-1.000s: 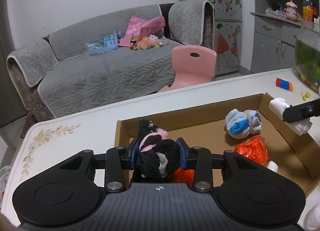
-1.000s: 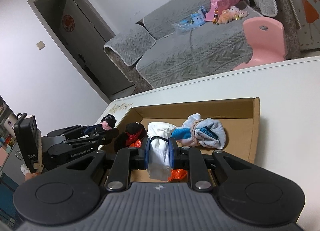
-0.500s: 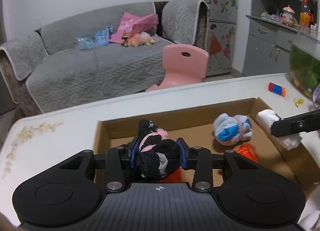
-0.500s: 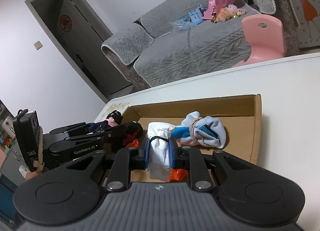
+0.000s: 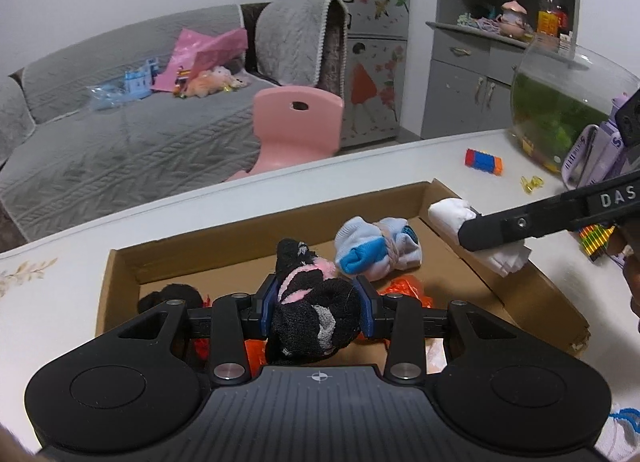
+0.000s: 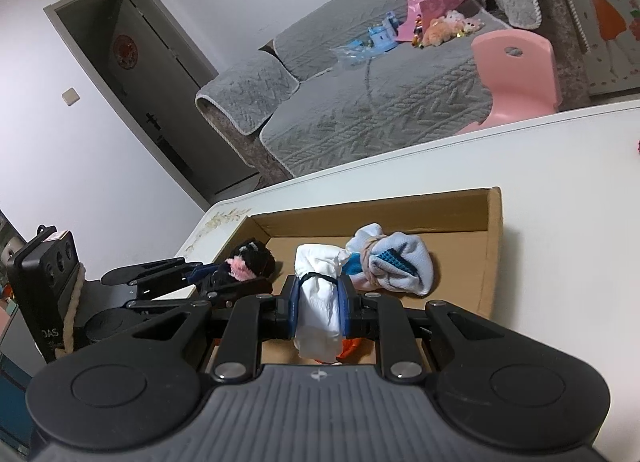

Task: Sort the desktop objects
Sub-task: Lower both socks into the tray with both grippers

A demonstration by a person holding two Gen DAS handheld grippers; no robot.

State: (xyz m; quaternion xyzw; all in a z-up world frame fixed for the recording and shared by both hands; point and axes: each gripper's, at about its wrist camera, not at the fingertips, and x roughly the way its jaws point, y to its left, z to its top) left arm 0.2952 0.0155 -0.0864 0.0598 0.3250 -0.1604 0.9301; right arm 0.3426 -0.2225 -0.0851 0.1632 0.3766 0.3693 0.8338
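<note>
Left wrist view: the left claw [image 5: 318,302] grips a black-and-pink sock bundle [image 5: 312,314] over the cardboard box [image 5: 256,229] on the white worktop [image 5: 72,282]; a white-and-blue sock bundle [image 5: 376,252] lies inside, orange material beneath. Right wrist view: the right claw [image 6: 319,300], pinched narrow, holds a white sock bundle [image 6: 318,302] banded in black above the box's near edge, the left claw alongside.

Black characters "桃花" on the flowered cabinet door [image 5: 362,1]; white "DAS" on the right gripper [image 5: 490,227]
</note>
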